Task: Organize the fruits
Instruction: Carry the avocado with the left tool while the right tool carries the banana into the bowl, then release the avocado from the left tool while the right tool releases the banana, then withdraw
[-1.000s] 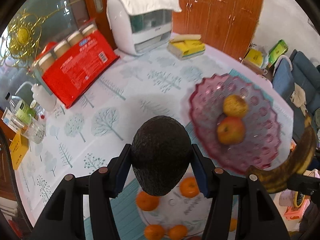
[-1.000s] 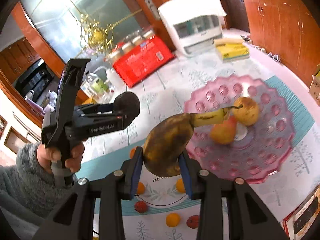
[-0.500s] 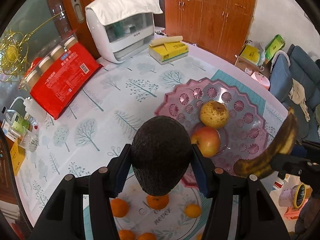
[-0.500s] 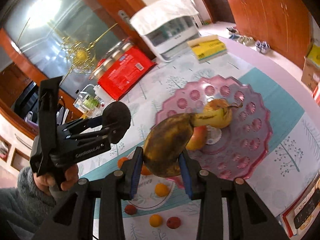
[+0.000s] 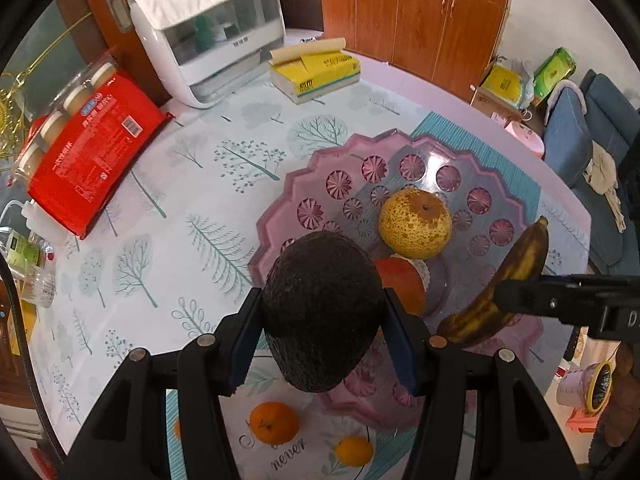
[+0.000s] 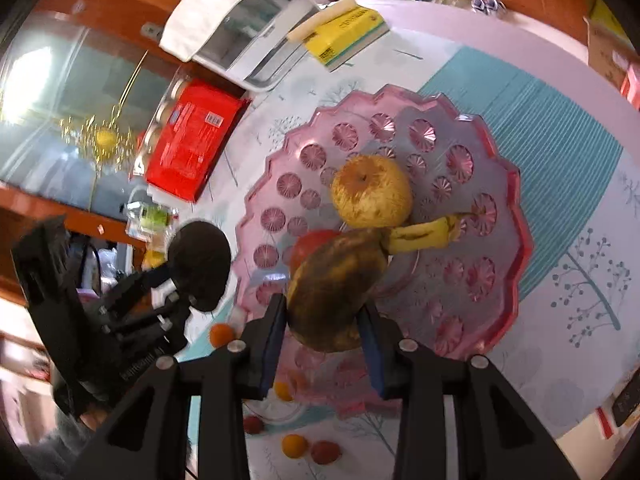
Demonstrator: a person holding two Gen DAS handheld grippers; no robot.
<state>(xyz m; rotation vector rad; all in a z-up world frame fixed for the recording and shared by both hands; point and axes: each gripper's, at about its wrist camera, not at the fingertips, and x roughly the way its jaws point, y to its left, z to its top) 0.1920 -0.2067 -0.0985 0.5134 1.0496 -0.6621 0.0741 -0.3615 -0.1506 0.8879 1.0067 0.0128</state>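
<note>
Left claw clamped on a dark, pebbly-skinned avocado; right claw clamped on the thick end of an overripe, brown-blotched yellow banana, its stem end reaching out over the dish. Both fruits hang in the air above the near rim of a scalloped pink translucent fruit dish on the desk with a tree-print cloth; neither touches the dish. In the dish lie a speckled yellow pear and, just beside it toward the claws, a red apple, partly hidden behind the avocado. Several small orange citrus fruits sit loose on the cloth beneath the claws, outside the dish. Judged stage: delivery of both fruits into the dish, release not yet made. Risks: the two claws converge on the same near portion of the dish, so they may collide, or one fruit may land on the other; a release while still high would let the rounded avocado roll, knock the apple or pear, or run over the shallow rim onto the desk; the soft banana may bruise or split under a tight grip; the stem end may catch the pear as it descends.
</note>
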